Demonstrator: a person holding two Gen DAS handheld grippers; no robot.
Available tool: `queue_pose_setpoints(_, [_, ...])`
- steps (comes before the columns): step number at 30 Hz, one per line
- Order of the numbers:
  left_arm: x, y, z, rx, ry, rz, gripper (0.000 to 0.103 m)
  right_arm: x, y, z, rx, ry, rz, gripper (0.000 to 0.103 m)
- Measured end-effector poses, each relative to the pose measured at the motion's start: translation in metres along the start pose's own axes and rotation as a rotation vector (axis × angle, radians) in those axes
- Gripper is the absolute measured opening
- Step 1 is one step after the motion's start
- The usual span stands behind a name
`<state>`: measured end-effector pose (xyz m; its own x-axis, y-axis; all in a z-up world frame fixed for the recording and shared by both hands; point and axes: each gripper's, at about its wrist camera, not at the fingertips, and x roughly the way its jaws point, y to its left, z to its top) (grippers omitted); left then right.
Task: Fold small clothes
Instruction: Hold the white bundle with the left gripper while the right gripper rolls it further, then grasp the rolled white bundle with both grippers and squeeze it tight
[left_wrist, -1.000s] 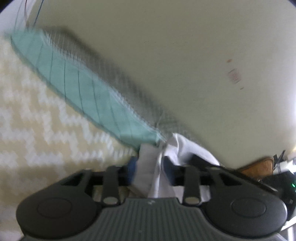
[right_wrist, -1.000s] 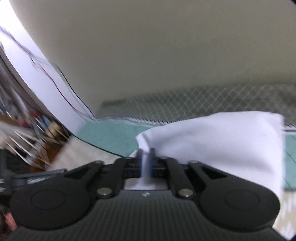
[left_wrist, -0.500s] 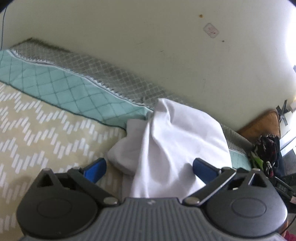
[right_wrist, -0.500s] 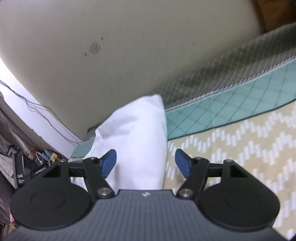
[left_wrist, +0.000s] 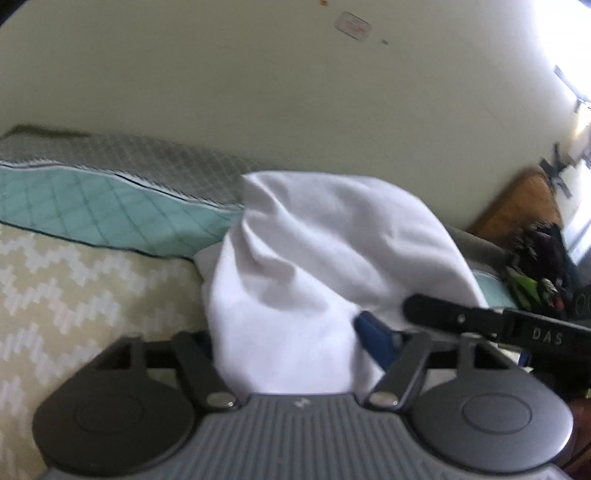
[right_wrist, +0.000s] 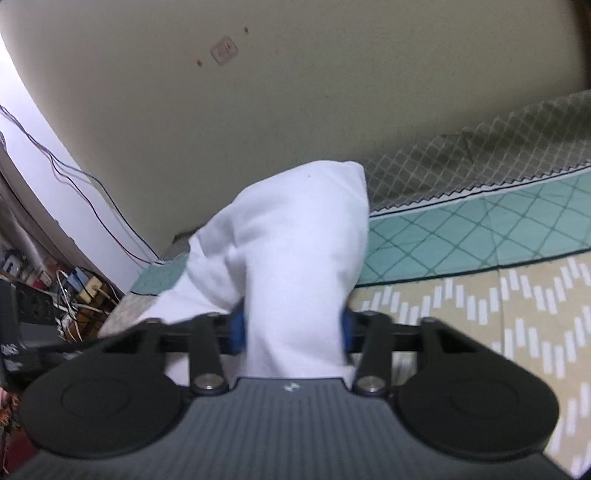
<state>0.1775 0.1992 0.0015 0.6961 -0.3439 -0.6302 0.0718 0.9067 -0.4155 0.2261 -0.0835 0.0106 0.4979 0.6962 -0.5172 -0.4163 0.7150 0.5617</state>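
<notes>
One white garment (left_wrist: 317, 258) lies bunched on the bed (left_wrist: 85, 295), near the wall, between two grippers. The left gripper (left_wrist: 291, 343) is spread wide, cloth mounded between its fingers, not pinched. The right gripper (right_wrist: 291, 328) also stands apart around a thick fold — released, not clamping. The cloth looks light, soft and limp; it will sag unless taken by a hem or corner.
</notes>
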Motion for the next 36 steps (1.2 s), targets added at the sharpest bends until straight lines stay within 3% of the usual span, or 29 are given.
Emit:
queue_pose_setpoints(3, [-0.005,-0.03,-0.007,0.027,0.024,-0.054,0.057,-0.031,0.011,-0.005,-0.045,-0.06,-0.049,0.035])
queue_pose_setpoints(8, [0.001,-0.103,-0.031,0.109,0.107,-0.143,0.057,-0.105,-0.008,-0.012,-0.065,-0.101,-0.141,0.035])
queue_pose_setpoints(13, [0.012,-0.154,-0.057,0.194,0.15,-0.137,0.06,-0.148,-0.05,-0.035,0.014,-0.108,-0.192,0.035])
queue_pose_setpoints(16, [0.021,-0.165,-0.069,0.216,0.138,-0.068,0.076,-0.149,-0.076,-0.048,0.106,-0.108,-0.188,0.04])
queue_pose_setpoints(19, [0.017,-0.163,-0.072,0.224,0.129,-0.021,0.092,-0.149,-0.09,-0.059,0.153,-0.115,-0.168,0.056])
queue_pose_setpoints(20, [0.014,-0.159,-0.07,0.213,0.127,-0.011,0.094,-0.15,-0.094,-0.062,0.165,-0.117,-0.154,0.062])
queue_pose_setpoints(24, [0.001,-0.145,-0.067,0.178,0.107,-0.009,0.099,-0.157,-0.106,-0.072,0.185,-0.146,-0.081,0.065])
queue_pose_setpoints(28, [0.01,-0.143,-0.068,0.142,0.159,-0.026,0.103,-0.158,-0.104,-0.071,0.159,-0.145,-0.063,0.072])
queue_pose_setpoints(30, [0.015,-0.147,-0.07,0.159,0.138,-0.031,0.103,-0.155,-0.1,-0.072,0.13,-0.139,-0.062,0.075])
queue_pose_setpoints(34, [0.028,-0.164,-0.075,0.191,0.121,-0.088,0.102,-0.152,-0.097,-0.07,0.101,-0.12,-0.056,0.073])
queue_pose_setpoints(36, [0.034,-0.174,-0.078,0.225,0.107,-0.078,0.101,-0.15,-0.098,-0.069,0.112,-0.097,-0.054,0.048])
